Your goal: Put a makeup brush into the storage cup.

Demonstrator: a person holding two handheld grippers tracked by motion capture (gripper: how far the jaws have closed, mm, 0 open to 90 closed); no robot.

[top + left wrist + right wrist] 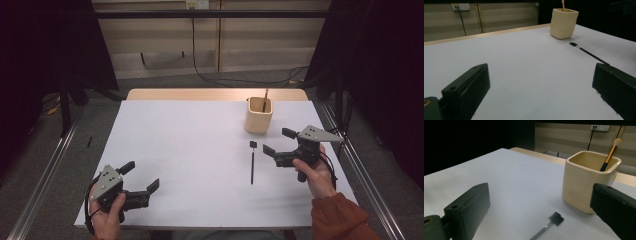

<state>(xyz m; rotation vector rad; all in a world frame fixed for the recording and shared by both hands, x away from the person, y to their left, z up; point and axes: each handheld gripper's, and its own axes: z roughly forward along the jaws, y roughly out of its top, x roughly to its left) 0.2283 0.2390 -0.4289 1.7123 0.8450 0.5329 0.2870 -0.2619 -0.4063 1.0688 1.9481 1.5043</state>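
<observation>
Hovering wide open, the right hand-held gripper has the black brush just beside it; the left hand-held gripper gapes empty.

The white-topped table carries a cream square cup and, near it, a black brush lying flat.
</observation>
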